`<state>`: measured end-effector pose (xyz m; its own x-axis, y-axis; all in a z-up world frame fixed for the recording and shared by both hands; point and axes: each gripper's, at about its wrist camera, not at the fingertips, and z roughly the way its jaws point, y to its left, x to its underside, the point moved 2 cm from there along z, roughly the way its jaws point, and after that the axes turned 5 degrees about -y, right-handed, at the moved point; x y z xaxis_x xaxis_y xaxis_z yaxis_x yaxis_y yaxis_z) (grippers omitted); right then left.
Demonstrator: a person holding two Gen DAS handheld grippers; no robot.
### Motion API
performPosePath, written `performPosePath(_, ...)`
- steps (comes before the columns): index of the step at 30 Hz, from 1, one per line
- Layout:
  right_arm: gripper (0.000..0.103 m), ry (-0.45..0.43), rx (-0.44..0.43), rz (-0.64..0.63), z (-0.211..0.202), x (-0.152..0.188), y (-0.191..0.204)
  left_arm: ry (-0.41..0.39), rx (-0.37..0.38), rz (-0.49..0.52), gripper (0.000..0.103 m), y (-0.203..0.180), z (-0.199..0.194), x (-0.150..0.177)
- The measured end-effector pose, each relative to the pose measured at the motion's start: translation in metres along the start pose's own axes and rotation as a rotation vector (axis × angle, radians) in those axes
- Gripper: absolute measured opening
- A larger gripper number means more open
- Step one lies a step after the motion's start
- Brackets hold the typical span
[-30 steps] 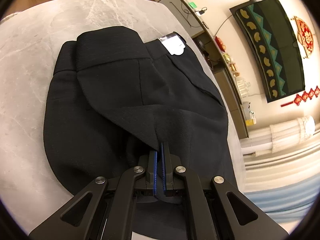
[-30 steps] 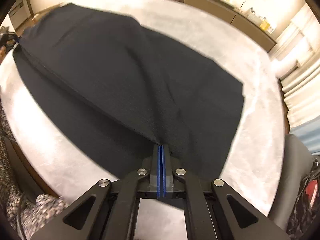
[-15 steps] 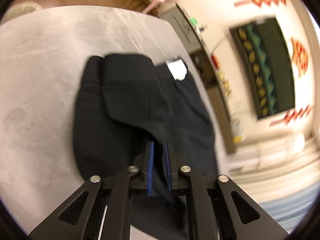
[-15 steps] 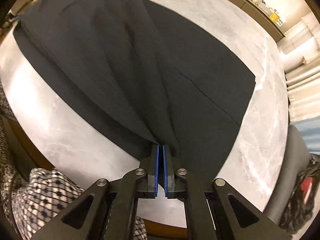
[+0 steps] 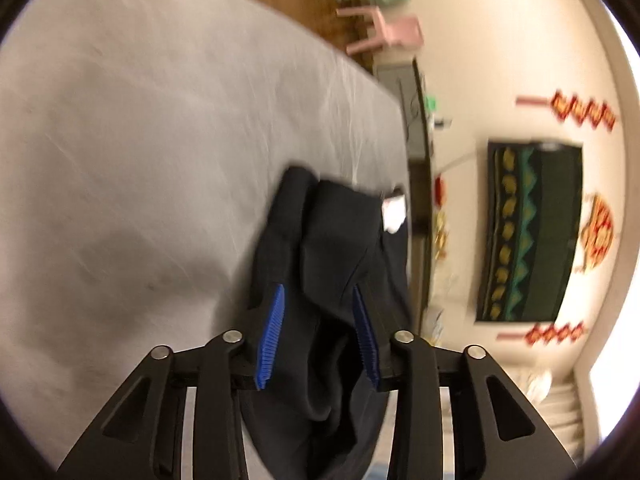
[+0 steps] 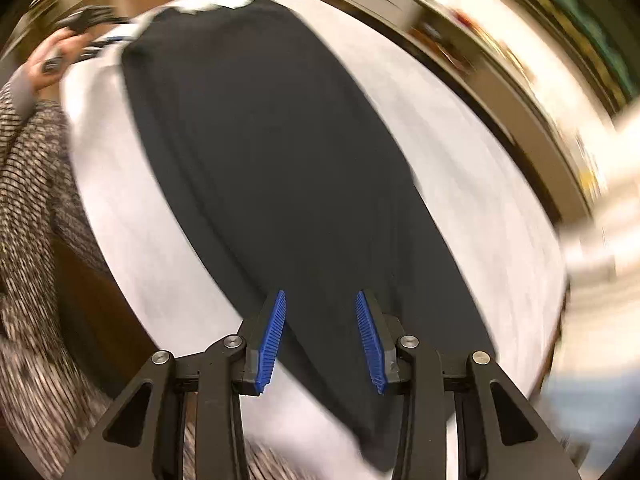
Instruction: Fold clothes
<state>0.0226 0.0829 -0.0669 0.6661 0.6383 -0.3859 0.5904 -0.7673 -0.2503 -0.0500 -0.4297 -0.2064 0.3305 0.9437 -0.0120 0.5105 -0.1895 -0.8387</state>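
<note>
Black trousers (image 5: pixel 340 248) lie on a pale marble table (image 5: pixel 140 140), with a white tag (image 5: pixel 394 212) at the waistband. My left gripper (image 5: pixel 318 292) is open; loose black cloth sits between and below its blue pads, not pinched. In the right wrist view the trousers (image 6: pixel 280 168) stretch long and flat across the table (image 6: pixel 460 152). My right gripper (image 6: pixel 320 296) is open and empty just above the near end of the cloth. Both views are motion-blurred.
A pink chair (image 5: pixel 384 36) and a dark cabinet (image 5: pixel 416 128) stand past the table's far edge. A wall hanging (image 5: pixel 528 232) is on the right. The person's patterned sleeve (image 6: pixel 32 184) and hand (image 6: pixel 52 60) are at left in the right wrist view.
Both grippers have opened and let go of the trousers. Both have pulled back and swung, so the cloth now lies flat on the table and looks smaller in the left view.
</note>
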Motion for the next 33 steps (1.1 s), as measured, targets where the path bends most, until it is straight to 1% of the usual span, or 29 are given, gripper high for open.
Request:
performPosePath(2, 0.04, -0.06, -0.047, -0.073, 0.013, -0.057, 0.036, -0.001, -0.036, 0.018, 0.039, -0.002, 0.007, -0.002)
performPosePath(3, 0.043, -0.096, -0.077, -0.099, 0.021, -0.087, 0.056, -0.002, -0.045, 0.029, 0.039, -0.003, 0.01, -0.003)
performPosePath(4, 0.048, -0.137, -0.119, -0.11, 0.031, -0.12, 0.077, -0.001, -0.046, 0.042, 0.039, -0.005, 0.013, -0.005)
performPosePath(5, 0.05, -0.178, -0.161, -0.119, 0.041, -0.152, 0.098, 0.001, -0.048, 0.056, 0.039, -0.007, 0.016, -0.006)
performPosePath(6, 0.057, -0.205, -0.191, -0.126, 0.061, -0.169, 0.122, 0.003, -0.05, 0.069, 0.035, -0.009, 0.019, -0.008)
performPosePath(7, 0.063, -0.232, -0.22, -0.132, 0.081, -0.185, 0.146, 0.004, -0.052, 0.082, 0.027, -0.011, 0.022, -0.009)
performPosePath(8, 0.064, -0.246, -0.239, -0.141, 0.097, -0.185, 0.168, 0.005, -0.06, 0.101, 0.022, -0.013, 0.023, -0.01)
performPosePath(9, 0.064, -0.238, -0.249, -0.155, 0.112, -0.182, 0.179, 0.006, -0.069, 0.118, 0.016, -0.014, 0.024, -0.01)
performPosePath(10, 0.064, -0.229, -0.259, -0.169, 0.126, -0.179, 0.191, 0.001, -0.081, 0.127, 0.014, -0.013, 0.022, -0.01)
performPosePath(11, 0.064, -0.214, -0.26, -0.184, 0.14, -0.193, 0.202, -0.018, -0.101, 0.128, 0.012, -0.01, 0.018, -0.011)
performPosePath(12, 0.064, -0.203, -0.257, -0.211, 0.152, -0.199, 0.222, -0.044, -0.124, 0.125, 0.005, -0.007, 0.013, -0.014)
performPosePath(13, 0.058, -0.196, -0.232, -0.241, 0.154, -0.201, 0.226, -0.071, -0.147, 0.122, 0.003, -0.003, 0.008, -0.017)
performPosePath(14, 0.044, -0.181, -0.186, -0.265, 0.16, -0.212, 0.225, -0.098, -0.17, 0.119, 0.003, 0.0, 0.002, -0.02)
performPosePath(15, 0.005, -0.128, -0.146, -0.259, 0.176, -0.215, 0.225, -0.115, -0.191, 0.128, 0.003, 0.002, -0.001, -0.022)
performPosePath(16, 0.002, -0.107, -0.135, -0.242, 0.183, -0.216, 0.22, -0.121, -0.207, 0.148, 0.003, 0.0, -0.003, -0.022)
performPosePath(17, 0.002, -0.088, -0.126, -0.225, 0.188, -0.216, 0.216, -0.115, -0.193, 0.155, 0.004, -0.002, -0.005, -0.021)
performPosePath(18, 0.002, -0.088, -0.142, -0.199, 0.188, -0.214, 0.214, -0.104, -0.157, 0.15, 0.006, -0.004, -0.007, -0.019)
performPosePath(20, 0.002, -0.115, -0.218, -0.127, 0.168, -0.206, 0.209, -0.09, -0.07, 0.138, 0.007, -0.005, -0.015, -0.017)
performPosePath(21, 0.002, -0.154, -0.295, -0.096, 0.147, -0.2, 0.21, -0.074, -0.029, 0.139, 0.015, -0.008, -0.016, -0.015)
performPosePath(22, 0.002, -0.169, -0.314, -0.1, 0.137, -0.197, 0.215, -0.05, 0.01, 0.145, 0.021, -0.011, -0.014, -0.013)
performPosePath(23, 0.002, -0.183, -0.329, -0.105, 0.128, -0.195, 0.22, -0.02, 0.038, 0.153, 0.024, -0.015, -0.011, -0.01)
performPosePath(24, 0.002, -0.171, -0.325, -0.12, 0.128, -0.188, 0.225, 0.013, 0.059, 0.164, 0.03, -0.019, -0.006, -0.006)
performPosePath(26, 0.002, -0.149, -0.296, -0.146, 0.133, -0.174, 0.232, 0.068, 0.082, 0.158, 0.042, -0.023, 0.003, -0.002)
performPosePath(28, 0.002, -0.132, -0.287, -0.134, 0.141, -0.168, 0.234, 0.105, 0.083, 0.142, 0.058, -0.023, 0.011, 0.002)
performPosePath(29, 0.002, -0.135, -0.306, -0.114, 0.142, -0.17, 0.23, 0.113, 0.075, 0.138, 0.059, -0.022, 0.015, 0.003)
performPosePath(30, 0.002, -0.142, -0.332, -0.103, 0.131, -0.167, 0.228, 0.117, 0.065, 0.135, 0.059, -0.022, 0.018, 0.003)
performPosePath(31, 0.002, -0.147, -0.359, -0.099, 0.128, -0.167, 0.231, 0.116, 0.06, 0.136, 0.057, -0.022, 0.02, 0.003)
performPosePath(32, 0.002, -0.152, -0.386, -0.095, 0.125, -0.168, 0.235, 0.086, 0.055, 0.161, 0.05, -0.024, 0.015, 0.002)
performPosePath(33, 0.002, -0.152, -0.398, -0.103, 0.121, -0.165, 0.24, 0.036, 0.045, 0.202, 0.006, -0.029, 0.006, 0.001)
